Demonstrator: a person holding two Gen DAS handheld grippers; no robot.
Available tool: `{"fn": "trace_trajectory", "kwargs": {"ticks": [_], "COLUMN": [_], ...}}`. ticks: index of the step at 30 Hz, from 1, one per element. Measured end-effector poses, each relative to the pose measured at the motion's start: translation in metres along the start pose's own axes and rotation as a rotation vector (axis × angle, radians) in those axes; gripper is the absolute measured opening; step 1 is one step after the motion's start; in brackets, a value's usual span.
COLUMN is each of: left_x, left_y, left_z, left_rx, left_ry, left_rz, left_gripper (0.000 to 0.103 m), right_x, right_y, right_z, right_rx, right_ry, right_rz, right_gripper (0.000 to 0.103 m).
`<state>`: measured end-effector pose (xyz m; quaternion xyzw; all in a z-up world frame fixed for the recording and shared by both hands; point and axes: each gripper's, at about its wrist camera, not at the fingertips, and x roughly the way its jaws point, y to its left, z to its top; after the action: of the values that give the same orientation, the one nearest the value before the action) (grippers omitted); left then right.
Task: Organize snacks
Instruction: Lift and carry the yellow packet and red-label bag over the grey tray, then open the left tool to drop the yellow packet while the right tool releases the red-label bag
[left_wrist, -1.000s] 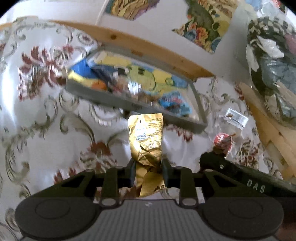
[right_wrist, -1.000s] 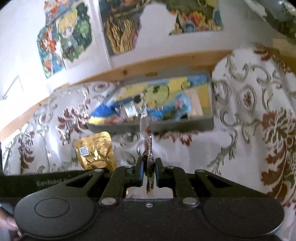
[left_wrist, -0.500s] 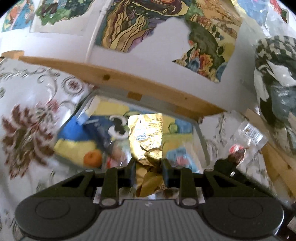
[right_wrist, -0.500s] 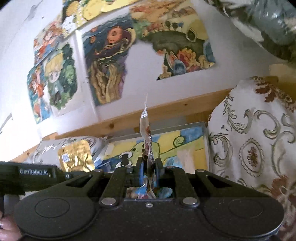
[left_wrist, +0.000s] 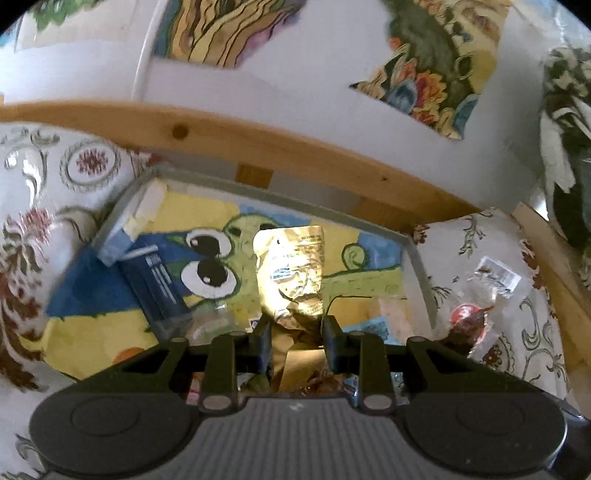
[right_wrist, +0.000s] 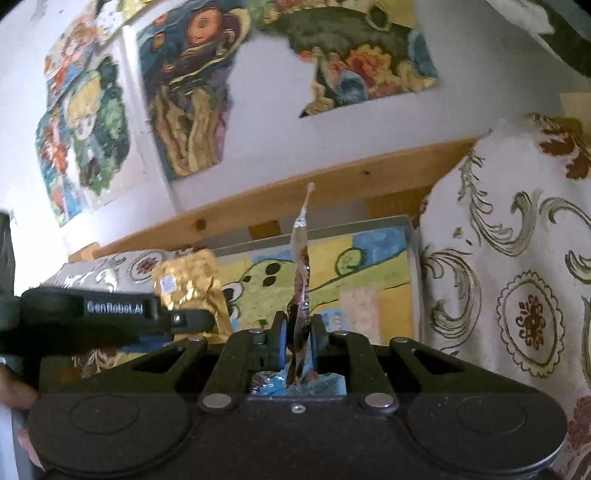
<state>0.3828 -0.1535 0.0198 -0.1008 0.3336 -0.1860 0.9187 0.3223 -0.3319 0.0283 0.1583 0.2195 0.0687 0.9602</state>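
Both grippers now over tray (left_wrist: 419, 266), gold packet (left_wrist: 291, 273) hiding contents

Gold packet (left_wrist: 291, 273): I see crinkled foil, printed face toward my left camera, upright, pinched at its lower end, over the box.
Clear snack wrapper (right_wrist: 300, 291): I see it edge-on, thin, upright, red-brown contents inside, clamped at its base.
Grey box (left_wrist: 419, 266): I see a shallow, open box with a cartoon frog lining and mixed snacks inside.
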Motion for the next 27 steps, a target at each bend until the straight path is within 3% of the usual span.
{"fn": "trace_trajectory", "kwargs": {"ticks": [9,16,21,23,27], "left_x": [0.019,0.026,0.025,0.022,0.018], "left_y": [-0.002,-0.004,-0.004,-0.004,-0.006], "left_z": [0.008,0.010,0.009,0.010,0.011], "left_rx": [-0.010,-0.014,-0.017,-0.020,-0.028], "left_ry": [0.034,0.055,0.041,0.032,0.015], "left_rz": [0.027,0.079,0.103,0.105,0.104], "left_gripper": [0.032,0.036,0.059,0.065,0.080], "right_x": [0.023,0.037,0.035,0.033,0.030], "right_y": [-0.015,-0.013,-0.010,-0.009,-0.009], "right_z": [0.007,0.000,-0.001,-0.001,0.000], "right_rx": [0.062,0.012,-0.030,-0.044,-0.047], "right_ry": [0.005,0.028,0.015,0.002,-0.015], "right_rz": [-0.003,-0.109,-0.140,-0.151,-0.139], "right_gripper": [0.018,0.030,0.052,0.065,0.075]}}
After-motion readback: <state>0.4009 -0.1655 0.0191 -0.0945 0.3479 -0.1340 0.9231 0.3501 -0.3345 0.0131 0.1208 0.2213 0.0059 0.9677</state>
